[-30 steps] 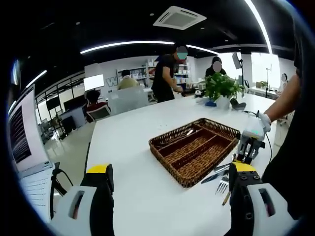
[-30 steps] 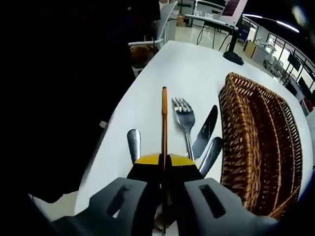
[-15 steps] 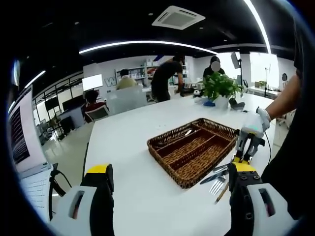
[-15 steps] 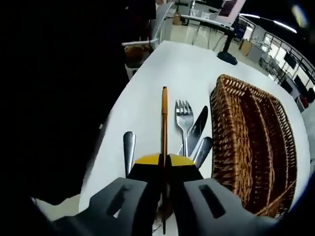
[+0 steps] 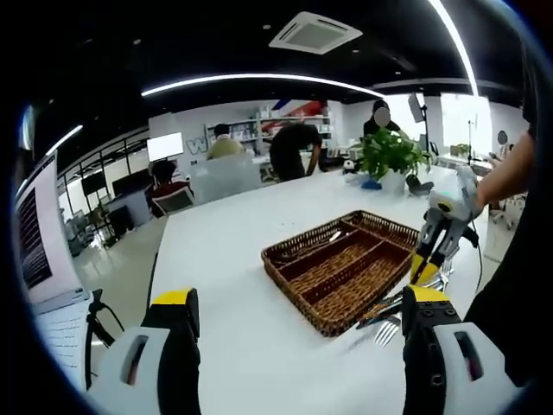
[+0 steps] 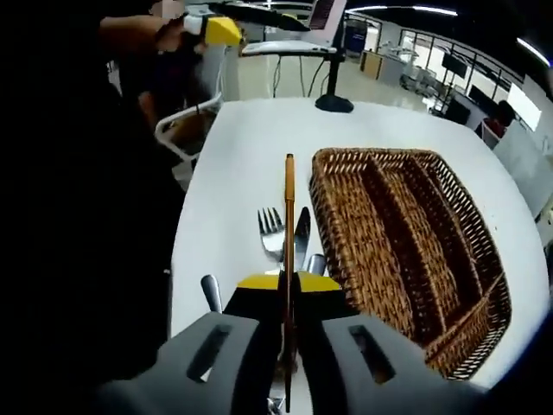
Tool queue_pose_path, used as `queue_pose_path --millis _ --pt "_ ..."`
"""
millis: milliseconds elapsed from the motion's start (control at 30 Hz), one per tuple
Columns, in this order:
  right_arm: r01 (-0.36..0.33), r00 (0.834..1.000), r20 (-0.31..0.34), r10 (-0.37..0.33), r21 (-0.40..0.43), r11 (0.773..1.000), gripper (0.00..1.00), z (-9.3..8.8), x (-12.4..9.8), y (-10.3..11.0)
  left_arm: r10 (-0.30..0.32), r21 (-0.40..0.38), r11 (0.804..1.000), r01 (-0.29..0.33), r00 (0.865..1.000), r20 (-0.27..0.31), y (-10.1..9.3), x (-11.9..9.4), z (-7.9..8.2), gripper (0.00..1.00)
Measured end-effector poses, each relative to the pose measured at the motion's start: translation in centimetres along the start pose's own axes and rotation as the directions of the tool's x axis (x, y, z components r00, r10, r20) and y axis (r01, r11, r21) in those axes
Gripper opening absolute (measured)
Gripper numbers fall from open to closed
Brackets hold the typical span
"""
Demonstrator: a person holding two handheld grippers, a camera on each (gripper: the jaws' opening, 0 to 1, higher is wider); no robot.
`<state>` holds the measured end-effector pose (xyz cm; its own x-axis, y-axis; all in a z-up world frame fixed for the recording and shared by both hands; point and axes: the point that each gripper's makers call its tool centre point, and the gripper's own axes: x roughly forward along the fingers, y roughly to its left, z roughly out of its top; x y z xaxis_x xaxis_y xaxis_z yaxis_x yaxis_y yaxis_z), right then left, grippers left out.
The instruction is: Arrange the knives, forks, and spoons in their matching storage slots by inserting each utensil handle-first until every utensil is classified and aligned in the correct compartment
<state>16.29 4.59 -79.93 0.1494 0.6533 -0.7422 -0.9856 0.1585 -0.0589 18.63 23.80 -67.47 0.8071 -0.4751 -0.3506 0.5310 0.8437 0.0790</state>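
A big white table (image 5: 259, 251) sits in a wide office with a black ceiling and long strip lights. In the left gripper view, a brown wicker tray (image 5: 341, 264) with long slots lies on the table at about 2 o'clock from the middle of the view. Something silver lies in its far slot, too small to name. A fork (image 5: 386, 329) and a knife (image 5: 380, 309) lie on the table right by the tray's near corner, at 4 o'clock. A green plant (image 5: 386, 152) in a white pot stands at the far end of the table. People (image 5: 294, 150) stand and sit behind it, near shelves and a white wall. A laptop (image 5: 39, 251) is at 9 o'clock, at the edge of the view.

The left gripper (image 5: 298, 346) has its jaws wide apart and holds nothing. The right gripper (image 5: 439, 226) shows at 3 o'clock, up above the tray's side.

In the right gripper view, the right gripper (image 6: 289, 290) has its jaws closed tight on a thin orange stick (image 6: 289, 216), maybe a utensil handle. The stick points up to 12 o'clock, over the bare table just beside the tray's (image 6: 406, 242) left rim. Under it lie the fork (image 6: 272, 232), the knife (image 6: 301, 238) and a spoon (image 6: 211, 291). A monitor stand (image 6: 333, 102) sits on the table's far end. The left gripper's yellow tip (image 6: 220, 30) shows at 11 o'clock.
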Motion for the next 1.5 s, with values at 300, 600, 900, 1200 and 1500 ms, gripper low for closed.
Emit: queue_pose_path --millis 300,600,900,1200,1500 --pt "0.071 0.996 0.050 -0.075 0.072 0.995 0.02 1.6 -2.4 -1.3 -0.025 -0.007 1.000 0.025 1.000 -0.007 -0.5 0.7 -0.1 1.00" --pt "0.200 0.975 0.069 -0.212 0.158 0.967 0.02 2.5 -4.9 -3.4 -0.054 -0.011 0.999 0.053 0.998 -0.024 -1.4 1.5 -0.3 0.99" --pt "0.295 0.936 0.092 -0.341 0.329 0.897 0.02 3.3 -8.2 -5.5 -0.057 -0.034 0.998 0.055 0.998 -0.036 -2.2 2.5 -0.4 0.99" --pt "0.366 0.911 0.012 -0.412 0.439 0.821 0.02 1.8 -10.1 -6.5 -0.077 -0.006 0.997 0.077 0.997 -0.014 -2.3 3.1 0.4 0.99" --pt "0.479 0.827 -0.062 -0.559 0.599 0.641 0.02 -0.8 -14.7 -8.6 -0.115 0.003 0.993 0.115 0.993 -0.021 -2.8 3.5 0.4 0.99"
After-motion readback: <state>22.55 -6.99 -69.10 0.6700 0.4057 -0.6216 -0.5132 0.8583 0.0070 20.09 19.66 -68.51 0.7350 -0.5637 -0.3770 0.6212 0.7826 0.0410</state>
